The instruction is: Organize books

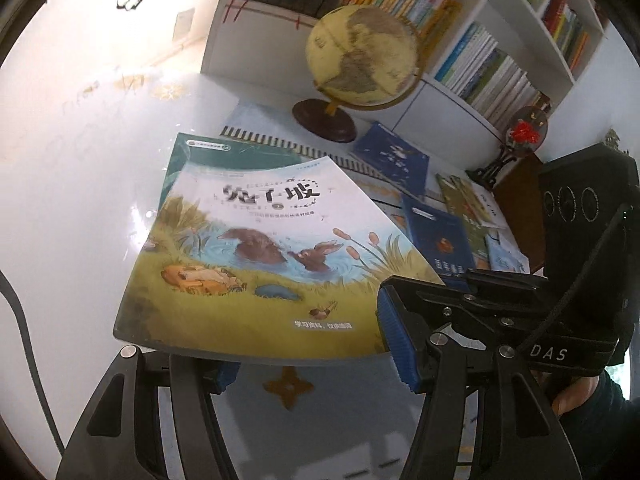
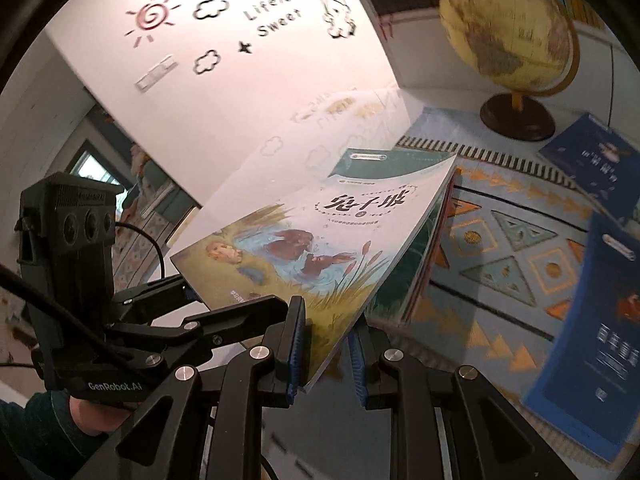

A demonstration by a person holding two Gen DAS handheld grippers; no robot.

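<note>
A picture book with two rabbits on its cover (image 1: 260,240) (image 2: 320,248) is held tilted above the table, its far edge over a green book (image 1: 192,156) (image 2: 376,164) that lies flat. My right gripper (image 2: 326,356) (image 1: 400,282) is shut on the book's near right corner. My left gripper (image 1: 310,344) (image 2: 240,298) has its jaws partly apart at the book's near edge. Its left finger passes under the book and its right finger (image 1: 396,340) stands over the cover's corner. No pad is seen pressing flat.
A globe (image 1: 360,56) (image 2: 508,32) stands behind the books on a patterned mat (image 2: 504,240). Blue books (image 1: 396,156) (image 2: 592,340) and others lie scattered to the right. A white bookshelf (image 1: 500,68) full of books rises behind, with a red-flower ornament (image 1: 524,128) at its foot.
</note>
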